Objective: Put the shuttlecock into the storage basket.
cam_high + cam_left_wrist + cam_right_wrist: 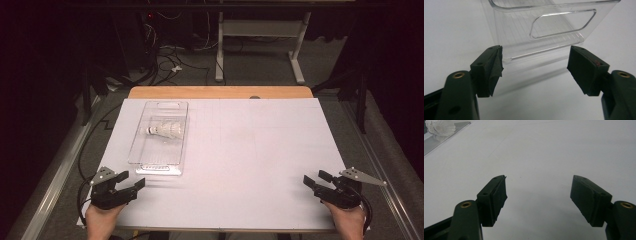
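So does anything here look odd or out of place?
Only slightly: the shuttlecock lies on its side inside the clear tray rather than upright. Both grippers, left and right, sit open and apart from it.

Both grippers are black: the left gripper [131, 181] and the right gripper [314, 180] each carry a grey plate, and small brass-coloured rings sit in the arms behind the jaws. Just ahead of the left jaws stands a clear bin [554, 32], colourless, with fine ribbed lines across its floor. Inside it lies a white shuttlecock [165, 130], far off to the left of the right jaws. The sheet [250, 150] under the jaws is plain white; beyond it runs a tan wooden table edge [220, 92].
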`<state>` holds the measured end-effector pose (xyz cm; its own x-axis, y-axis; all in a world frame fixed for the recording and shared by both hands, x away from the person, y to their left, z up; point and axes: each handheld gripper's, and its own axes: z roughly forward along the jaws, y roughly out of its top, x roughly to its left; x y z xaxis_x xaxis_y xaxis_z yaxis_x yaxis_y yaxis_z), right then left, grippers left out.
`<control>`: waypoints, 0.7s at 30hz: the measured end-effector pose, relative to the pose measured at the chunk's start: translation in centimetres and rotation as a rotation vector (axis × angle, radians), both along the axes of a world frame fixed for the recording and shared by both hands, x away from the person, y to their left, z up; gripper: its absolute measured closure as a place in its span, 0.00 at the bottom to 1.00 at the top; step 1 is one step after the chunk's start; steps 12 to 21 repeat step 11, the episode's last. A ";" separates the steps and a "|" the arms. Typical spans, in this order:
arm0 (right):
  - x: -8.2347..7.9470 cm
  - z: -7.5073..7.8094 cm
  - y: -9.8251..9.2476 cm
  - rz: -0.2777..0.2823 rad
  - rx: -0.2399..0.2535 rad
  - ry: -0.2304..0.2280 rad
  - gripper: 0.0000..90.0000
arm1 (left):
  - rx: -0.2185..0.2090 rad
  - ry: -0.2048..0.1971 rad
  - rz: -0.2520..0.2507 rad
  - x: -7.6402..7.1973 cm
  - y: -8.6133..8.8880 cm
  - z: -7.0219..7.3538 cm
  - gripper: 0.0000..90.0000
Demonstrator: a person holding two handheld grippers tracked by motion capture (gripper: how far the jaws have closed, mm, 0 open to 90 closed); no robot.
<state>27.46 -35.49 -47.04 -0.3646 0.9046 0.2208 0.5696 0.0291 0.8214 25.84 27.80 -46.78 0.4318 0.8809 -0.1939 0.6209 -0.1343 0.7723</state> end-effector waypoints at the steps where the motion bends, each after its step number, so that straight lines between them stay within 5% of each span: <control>1: 0.0 0.0 0.0 0.002 -0.004 -0.001 0.33 | 0.000 0.003 -0.002 0.0 0.0 0.0 0.32; 21: -0.4 0.1 0.0 0.006 0.002 -0.017 0.33 | 0.005 -0.008 0.003 -0.3 -0.1 0.1 0.33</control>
